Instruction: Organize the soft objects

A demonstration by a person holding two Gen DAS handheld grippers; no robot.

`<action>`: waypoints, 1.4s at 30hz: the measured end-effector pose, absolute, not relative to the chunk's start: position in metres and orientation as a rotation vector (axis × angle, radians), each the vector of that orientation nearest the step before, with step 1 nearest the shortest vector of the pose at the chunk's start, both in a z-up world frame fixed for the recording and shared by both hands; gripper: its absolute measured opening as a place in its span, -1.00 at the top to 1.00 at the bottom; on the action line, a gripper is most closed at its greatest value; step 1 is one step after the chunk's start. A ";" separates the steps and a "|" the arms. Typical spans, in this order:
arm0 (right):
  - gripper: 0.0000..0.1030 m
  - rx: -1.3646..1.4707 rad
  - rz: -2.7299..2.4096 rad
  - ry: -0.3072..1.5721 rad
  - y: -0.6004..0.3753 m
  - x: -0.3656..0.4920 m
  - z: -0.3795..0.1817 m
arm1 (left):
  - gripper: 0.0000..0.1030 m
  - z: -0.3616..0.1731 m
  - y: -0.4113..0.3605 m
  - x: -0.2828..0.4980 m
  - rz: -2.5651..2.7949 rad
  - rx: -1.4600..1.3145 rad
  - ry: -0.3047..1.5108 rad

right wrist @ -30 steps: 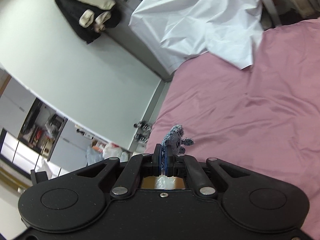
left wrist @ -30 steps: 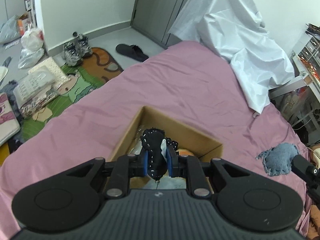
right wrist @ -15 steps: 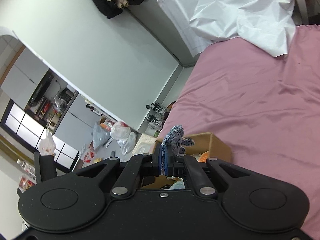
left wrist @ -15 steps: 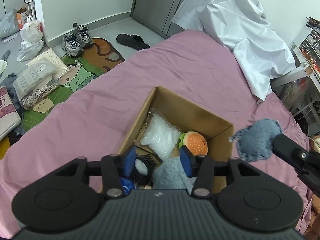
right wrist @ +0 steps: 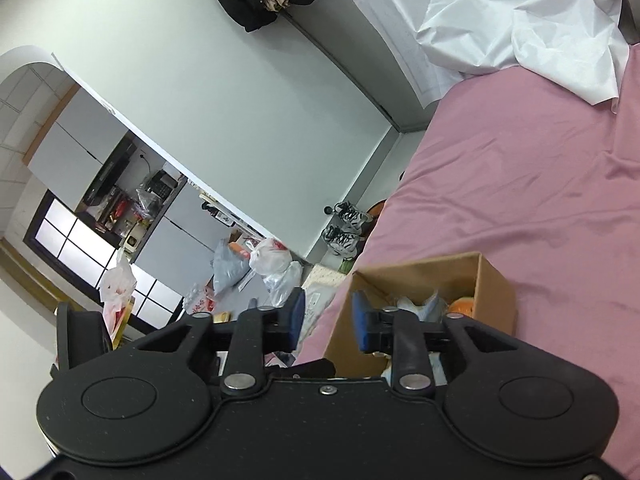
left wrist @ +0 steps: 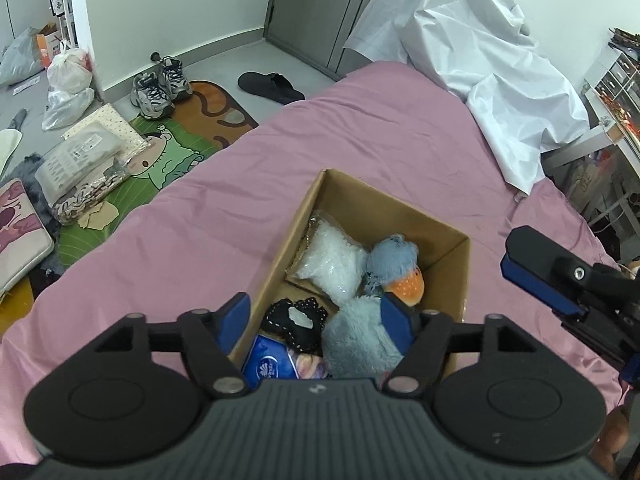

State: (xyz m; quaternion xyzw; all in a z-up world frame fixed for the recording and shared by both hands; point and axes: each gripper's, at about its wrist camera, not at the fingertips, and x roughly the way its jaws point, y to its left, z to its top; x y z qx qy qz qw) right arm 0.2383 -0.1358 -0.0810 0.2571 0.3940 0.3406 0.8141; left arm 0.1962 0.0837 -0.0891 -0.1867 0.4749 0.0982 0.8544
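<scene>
Left hand-held gripper (left wrist: pixel 316 320) and right hand-held gripper (right wrist: pixel 327 317) are both opening, nothing between their jaws. Soft toys already lie inside the cardboard box (left wrist: pixel 404 210) on the bed (left wrist: pixel 224 216), including a blue plush (left wrist: pixel 394 258) toward two o'clock. Little seems left.

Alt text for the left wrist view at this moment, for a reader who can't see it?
An open cardboard box sits on a pink bedsheet, holding soft toys: a blue plush, a grey-blue furry toy, a black fabric piece. The left hand-held gripper hangs above it, jaws opening, nothing held. The right hand-held gripper enters from the right edge.
</scene>
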 end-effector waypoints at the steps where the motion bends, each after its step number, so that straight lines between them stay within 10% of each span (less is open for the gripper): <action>1: 0.28 0.548 0.729 0.840 -0.138 0.237 -0.079 | -0.47 -0.087 0.083 0.195 0.209 -0.388 0.998; 14: -0.34 0.505 0.692 0.843 -0.173 0.210 -0.057 | -0.66 -0.053 0.067 0.172 0.218 -0.361 0.946; 42: -1.00 0.316 0.453 0.794 -0.222 0.140 -0.036 | -1.00 -0.036 0.043 0.100 0.171 -0.326 0.892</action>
